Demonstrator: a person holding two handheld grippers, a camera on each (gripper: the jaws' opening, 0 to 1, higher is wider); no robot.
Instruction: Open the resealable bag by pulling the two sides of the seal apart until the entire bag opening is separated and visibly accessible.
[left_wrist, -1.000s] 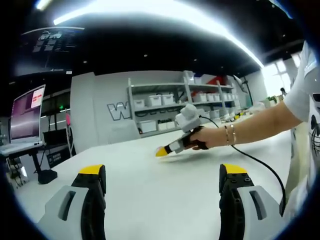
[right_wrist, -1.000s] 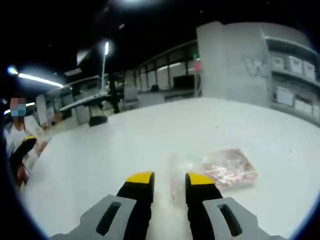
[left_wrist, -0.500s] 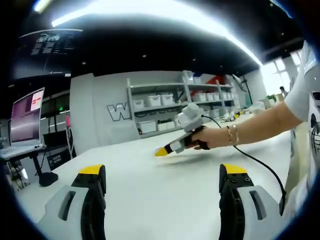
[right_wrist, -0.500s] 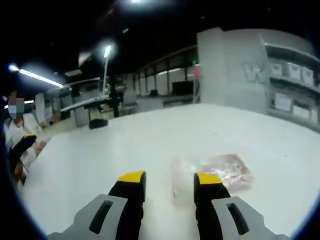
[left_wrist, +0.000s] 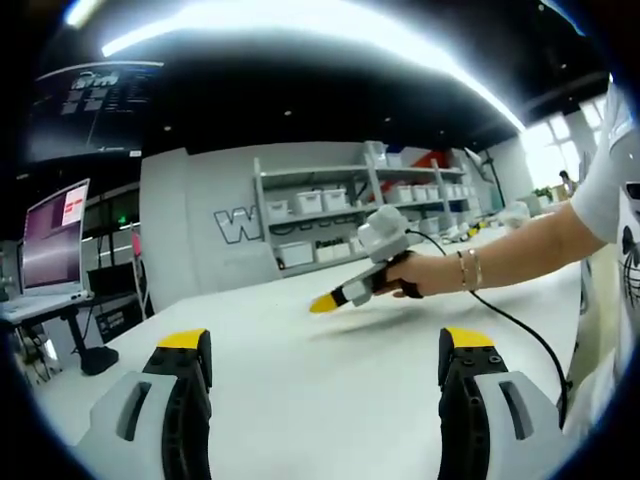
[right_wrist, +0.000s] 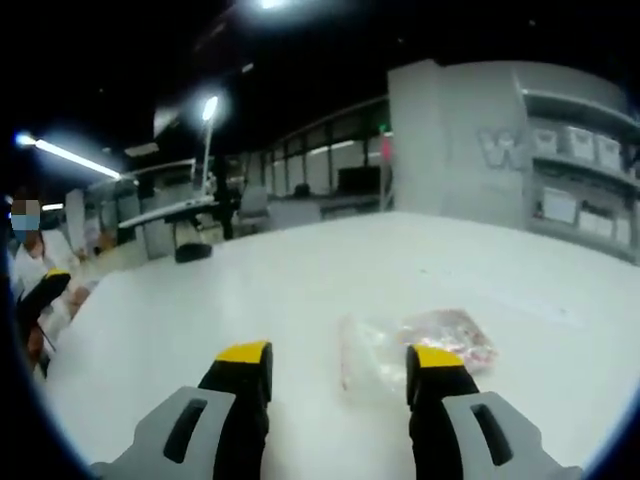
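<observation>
Right gripper view: the bag (right_wrist: 410, 345) lies flat on the white table (right_wrist: 300, 280), just ahead of the right gripper (right_wrist: 340, 362) and partly behind its right-hand jaw, which hides the bag's near corner. The picture is blurred; whether the seal is shut or parted cannot be told. A pale line along the bag's near end, between the jaws, appears to be the seal edge. The bag's long axis runs from that end away and to the right in this view, with pinkish contents gathered at the far end and clear film nearer the jaws. The right gripper's jaws stand wide apart and hold nothing, touching no part of the bag. At the left edge a person (right_wrist: 30, 270) sits beside the table, cut off by the frame.

Left gripper view: the left gripper (left_wrist: 325, 350) likewise has its jaws spread wide, empty, above bare table (left_wrist: 330, 390). Beyond it a hand (left_wrist: 415, 275) holds the right gripper (left_wrist: 322, 303) low over the table, its yellow tips pointing left. Shelves (left_wrist: 350, 205) with white bins stand behind; a monitor (left_wrist: 50, 240) stands at left.
</observation>
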